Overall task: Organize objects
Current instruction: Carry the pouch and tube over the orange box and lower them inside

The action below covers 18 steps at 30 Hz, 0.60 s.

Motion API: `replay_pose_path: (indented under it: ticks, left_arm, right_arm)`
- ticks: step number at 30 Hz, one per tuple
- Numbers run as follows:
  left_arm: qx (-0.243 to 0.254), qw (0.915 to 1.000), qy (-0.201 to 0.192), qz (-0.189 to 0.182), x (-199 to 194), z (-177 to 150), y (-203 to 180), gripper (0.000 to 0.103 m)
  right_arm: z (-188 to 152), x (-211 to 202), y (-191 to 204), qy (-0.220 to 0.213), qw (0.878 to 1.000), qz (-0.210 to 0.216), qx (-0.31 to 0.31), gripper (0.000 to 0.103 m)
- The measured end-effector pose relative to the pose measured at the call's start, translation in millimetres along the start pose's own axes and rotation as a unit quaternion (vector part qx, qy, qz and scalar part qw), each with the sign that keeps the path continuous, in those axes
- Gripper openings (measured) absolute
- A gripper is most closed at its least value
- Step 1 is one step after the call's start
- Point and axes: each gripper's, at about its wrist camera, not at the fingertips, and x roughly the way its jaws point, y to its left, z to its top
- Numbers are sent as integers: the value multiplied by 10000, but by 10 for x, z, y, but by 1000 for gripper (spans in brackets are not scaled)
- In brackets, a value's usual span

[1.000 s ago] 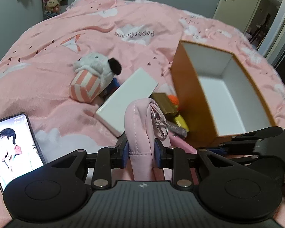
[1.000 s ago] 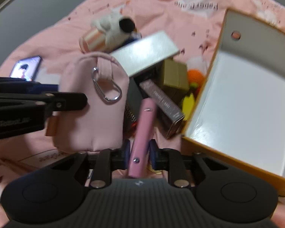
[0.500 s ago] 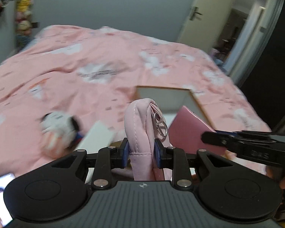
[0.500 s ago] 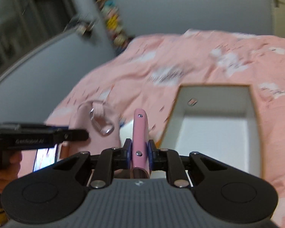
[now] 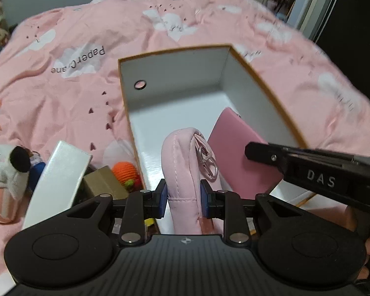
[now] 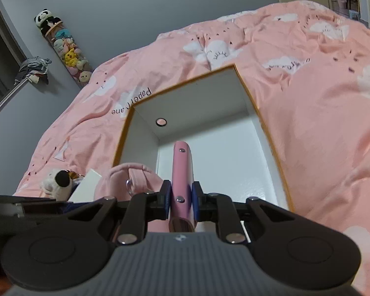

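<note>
In my left view the open box (image 5: 175, 79) sits in the middle of the frame, on the bed (image 5: 61, 93). My left tool (image 5: 182, 198) holds the pouch (image 5: 182, 172) at lower middle, over the box. Right of it, the flat case (image 5: 236, 153) is in my right tool (image 6: 181, 201). At lower left lie the plush toy (image 5: 2, 172), a slab (image 5: 59, 180), a small carton (image 5: 103, 182) and a yarn ball (image 5: 125, 172), all left of the box.

Pink pouch (image 5: 182, 172) bottom hidden behind left gripper (image 5: 182, 194) body; plush toy (image 5: 2, 177) cut off at frame edge.
</note>
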Motion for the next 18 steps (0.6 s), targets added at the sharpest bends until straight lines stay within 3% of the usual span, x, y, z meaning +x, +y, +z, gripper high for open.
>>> replay_pose_path:
  ticks: [7,12,18]
  left_arm:
    - [106,9990,399,183,232,-36,4,32]
    - [353,9987,328,177,247,-84,-54,36]
    - [-47,9989,-34,-457,161,-148,116,53]
  right_arm:
    - [-146,268,25,457,9989,118,-38,18]
    - [-198,403,-40,693,9976,17,76,18]
    - [-217,438,-21,730,9973,-31,39,19]
